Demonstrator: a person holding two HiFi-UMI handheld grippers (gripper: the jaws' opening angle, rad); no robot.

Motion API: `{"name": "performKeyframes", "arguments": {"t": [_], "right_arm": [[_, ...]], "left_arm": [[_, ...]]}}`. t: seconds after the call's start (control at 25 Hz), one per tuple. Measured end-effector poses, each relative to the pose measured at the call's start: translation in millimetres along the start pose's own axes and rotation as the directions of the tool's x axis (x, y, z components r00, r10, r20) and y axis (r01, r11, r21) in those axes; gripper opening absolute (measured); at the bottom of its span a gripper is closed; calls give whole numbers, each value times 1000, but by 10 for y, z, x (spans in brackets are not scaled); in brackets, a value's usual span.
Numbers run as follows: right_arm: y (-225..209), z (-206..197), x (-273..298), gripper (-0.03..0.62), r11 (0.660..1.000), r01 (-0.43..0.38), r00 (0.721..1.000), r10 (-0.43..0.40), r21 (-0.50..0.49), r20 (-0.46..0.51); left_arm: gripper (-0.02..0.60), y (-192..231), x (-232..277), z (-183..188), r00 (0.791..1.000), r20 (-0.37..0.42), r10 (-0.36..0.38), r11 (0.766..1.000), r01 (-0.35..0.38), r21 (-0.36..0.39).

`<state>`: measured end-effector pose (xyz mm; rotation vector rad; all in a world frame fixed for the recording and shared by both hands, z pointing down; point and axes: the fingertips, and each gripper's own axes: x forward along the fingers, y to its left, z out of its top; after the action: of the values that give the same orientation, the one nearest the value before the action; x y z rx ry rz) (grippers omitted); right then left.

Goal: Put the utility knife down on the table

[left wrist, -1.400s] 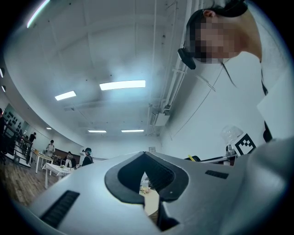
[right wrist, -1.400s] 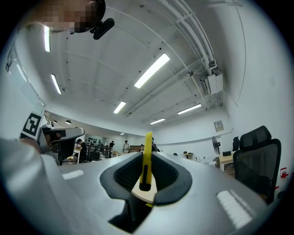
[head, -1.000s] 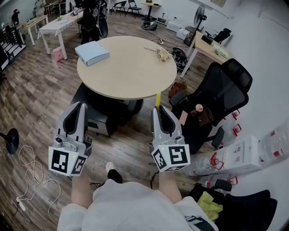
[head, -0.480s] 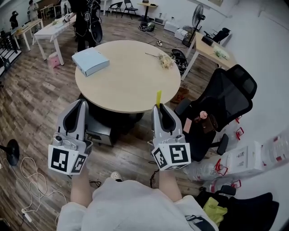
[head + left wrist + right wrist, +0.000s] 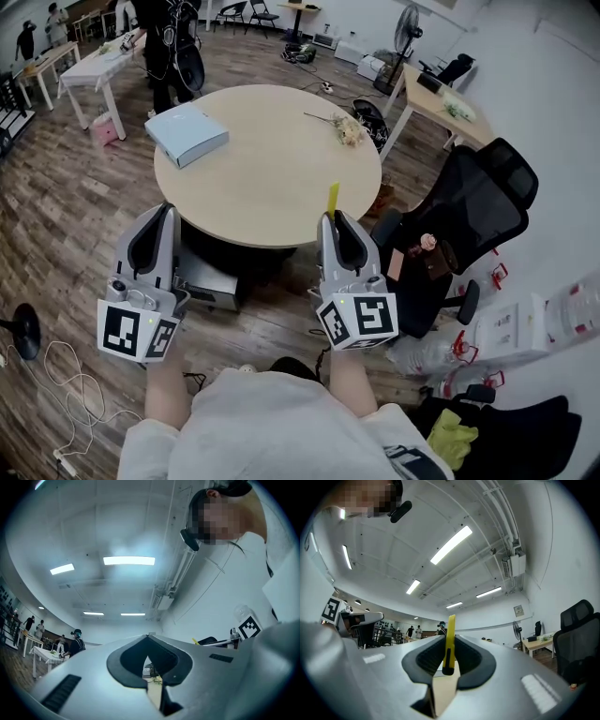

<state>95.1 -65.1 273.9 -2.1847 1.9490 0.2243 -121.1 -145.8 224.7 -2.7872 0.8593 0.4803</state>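
A slim yellow utility knife [image 5: 331, 199] [image 5: 449, 641] stands upright between the jaws of my right gripper [image 5: 337, 223] [image 5: 448, 663], which is shut on it. Its tip reaches over the near edge of the round beige table [image 5: 272, 178]. My left gripper [image 5: 157, 230] [image 5: 151, 663] hangs level with it to the left, below the table's near rim, its jaws shut with nothing between them. Both grippers point forward toward the table.
On the table lie a pale blue box [image 5: 187, 133] at the far left and a dried flower sprig [image 5: 343, 126] at the far right. A black office chair [image 5: 469, 211] stands right of my right gripper. A person [image 5: 164, 42] stands beyond the table.
The table has come closer: both grippers moved forward, and the knife's tip now reaches over the table's near edge. The grip on the knife is unchanged.
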Motion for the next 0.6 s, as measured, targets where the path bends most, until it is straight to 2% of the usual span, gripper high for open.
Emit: {"name": "performKeyframes", "arguments": {"t": [0.28,0.6], "right_arm": [[-69,-139,204,69,1000,20,999,-20,-10,-32],[-278,-303,781,69,1000,-13,1000,13,8,-26]], "left_arm": [[6,156,194,-221,1000,-16,-10,999,10,-36],[6,428,601,-434,999,-16,27,999,-28,-18]]}}
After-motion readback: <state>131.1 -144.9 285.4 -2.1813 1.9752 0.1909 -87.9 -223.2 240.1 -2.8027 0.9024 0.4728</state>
